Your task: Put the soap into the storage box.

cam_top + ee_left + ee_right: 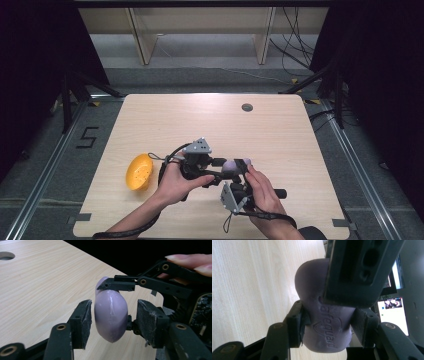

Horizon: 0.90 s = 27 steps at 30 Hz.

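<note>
My right gripper [327,322] clamps the purple soap bar [322,315]; left gripper [112,322] brackets it loosely (gaps both sides), above wooden table [210,125]

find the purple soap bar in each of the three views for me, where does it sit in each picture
High view: the purple soap bar sits just below centre, between the two grippers.
Left gripper view: the bar stands on edge at centre, between the jaws, with the other gripper's jaw over its top.
Right gripper view: centre, clamped by the jaws, embossed lettering facing the camera.
Shared landmark: the light wooden table.
</note>
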Motion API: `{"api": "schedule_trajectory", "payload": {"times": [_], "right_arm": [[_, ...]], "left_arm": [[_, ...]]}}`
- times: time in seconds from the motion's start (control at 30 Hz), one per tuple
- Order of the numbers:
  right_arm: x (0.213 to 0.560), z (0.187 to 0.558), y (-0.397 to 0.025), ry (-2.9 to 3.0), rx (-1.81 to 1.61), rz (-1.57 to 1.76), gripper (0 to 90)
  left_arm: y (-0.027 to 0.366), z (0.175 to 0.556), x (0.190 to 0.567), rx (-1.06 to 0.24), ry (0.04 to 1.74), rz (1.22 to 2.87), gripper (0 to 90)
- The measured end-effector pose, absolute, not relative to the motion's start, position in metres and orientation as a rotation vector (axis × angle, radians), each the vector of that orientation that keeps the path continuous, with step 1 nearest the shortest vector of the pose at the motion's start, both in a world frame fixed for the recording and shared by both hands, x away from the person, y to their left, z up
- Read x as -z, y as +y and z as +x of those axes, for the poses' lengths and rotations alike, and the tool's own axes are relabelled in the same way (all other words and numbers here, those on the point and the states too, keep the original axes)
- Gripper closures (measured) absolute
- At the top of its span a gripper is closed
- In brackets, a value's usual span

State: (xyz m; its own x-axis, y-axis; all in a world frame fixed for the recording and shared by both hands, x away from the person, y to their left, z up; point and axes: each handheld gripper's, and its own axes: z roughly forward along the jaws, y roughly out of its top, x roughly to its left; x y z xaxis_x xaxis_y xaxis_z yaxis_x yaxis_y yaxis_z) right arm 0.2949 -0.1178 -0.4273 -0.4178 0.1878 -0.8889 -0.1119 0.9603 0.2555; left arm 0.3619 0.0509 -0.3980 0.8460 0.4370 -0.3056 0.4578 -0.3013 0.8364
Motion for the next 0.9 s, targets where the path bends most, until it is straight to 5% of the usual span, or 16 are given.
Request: {"api": "schedule_trajectory", "payload": {"times": [0.9], "right_arm": [[0.4245,0.2906,-0.1114,1.937,-0.323,0.005,50.0]], "left_arm": [[0.0452,0.3643,0.4011,0.019,0.670,1.961,58.4]]}}
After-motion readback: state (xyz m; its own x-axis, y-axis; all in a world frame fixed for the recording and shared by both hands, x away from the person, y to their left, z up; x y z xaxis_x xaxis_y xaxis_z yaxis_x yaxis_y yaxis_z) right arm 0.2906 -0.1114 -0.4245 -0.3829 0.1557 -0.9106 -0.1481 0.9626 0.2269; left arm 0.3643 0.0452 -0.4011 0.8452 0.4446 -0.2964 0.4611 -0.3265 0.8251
